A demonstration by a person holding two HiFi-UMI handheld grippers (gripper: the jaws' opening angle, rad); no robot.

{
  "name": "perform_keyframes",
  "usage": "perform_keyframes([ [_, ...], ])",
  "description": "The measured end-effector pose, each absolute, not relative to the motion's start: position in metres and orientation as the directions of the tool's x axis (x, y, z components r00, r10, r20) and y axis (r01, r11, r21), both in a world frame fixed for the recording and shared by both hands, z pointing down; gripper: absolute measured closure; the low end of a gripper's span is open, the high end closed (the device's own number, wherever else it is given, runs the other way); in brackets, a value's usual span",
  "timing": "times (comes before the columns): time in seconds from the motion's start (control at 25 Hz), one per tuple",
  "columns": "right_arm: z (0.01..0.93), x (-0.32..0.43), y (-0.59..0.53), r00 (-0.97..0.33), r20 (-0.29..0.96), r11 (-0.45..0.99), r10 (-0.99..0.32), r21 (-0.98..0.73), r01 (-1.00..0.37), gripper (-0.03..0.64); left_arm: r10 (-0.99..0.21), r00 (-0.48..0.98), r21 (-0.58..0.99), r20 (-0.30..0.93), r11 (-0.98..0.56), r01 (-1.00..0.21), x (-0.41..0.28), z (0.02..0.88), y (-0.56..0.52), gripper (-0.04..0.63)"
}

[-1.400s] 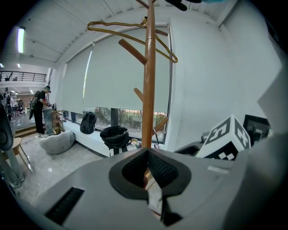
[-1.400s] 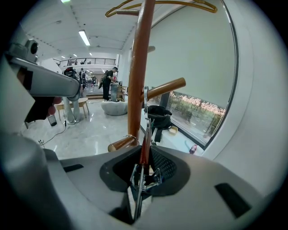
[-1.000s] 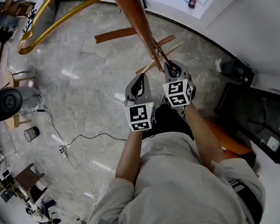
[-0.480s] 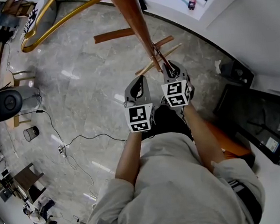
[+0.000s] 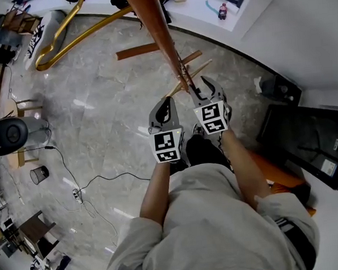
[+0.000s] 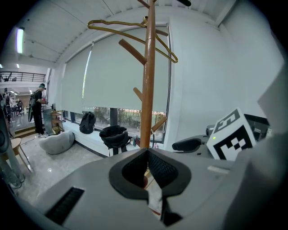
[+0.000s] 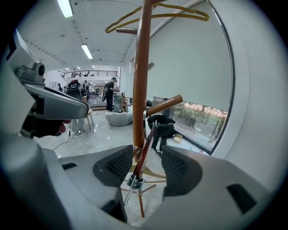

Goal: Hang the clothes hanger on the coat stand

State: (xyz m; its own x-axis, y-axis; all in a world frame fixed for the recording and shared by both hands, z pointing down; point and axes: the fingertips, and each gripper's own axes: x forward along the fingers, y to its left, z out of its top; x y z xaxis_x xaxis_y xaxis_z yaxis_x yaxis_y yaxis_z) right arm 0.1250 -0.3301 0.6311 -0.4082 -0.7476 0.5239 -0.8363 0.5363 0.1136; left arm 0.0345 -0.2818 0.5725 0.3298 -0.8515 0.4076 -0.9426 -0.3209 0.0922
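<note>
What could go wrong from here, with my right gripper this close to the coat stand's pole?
1. The right gripper has its jaws opening with the reddish clip hanger between them, and the pads are clear of it. Drawing back crookedly could snag it and drag it off the stand.
2. The jaws sit close to the pole. A knock there might shake loose the gold hanger perched at the top.

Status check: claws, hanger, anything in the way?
Left claw shut. Right claw opening, thin rod loose between its pads. Gold hanger up on coat stand.
</note>
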Motion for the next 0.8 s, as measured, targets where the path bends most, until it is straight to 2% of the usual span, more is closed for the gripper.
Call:
perform_keyframes([
  [0.36, 0.606, 0.132, -0.308, -0.391, 0.458, 0.478, -0.798, 0.087, -0.874, 0.402, -0.854, 0.376, 0.112, 0.359, -0.36, -0.926, 0.028, 0.557, -0.269, 0.586],
  [0.8, 0.52, 0.116, -0.26, -0.318, 0.273, 0.347, -0.908, 0.063, -0.936, 0.418, -0.857, 0.437, 0.126, 0.272, -0.419, -0.899, -0.008, 0.514, -0.244, 0.586],
])
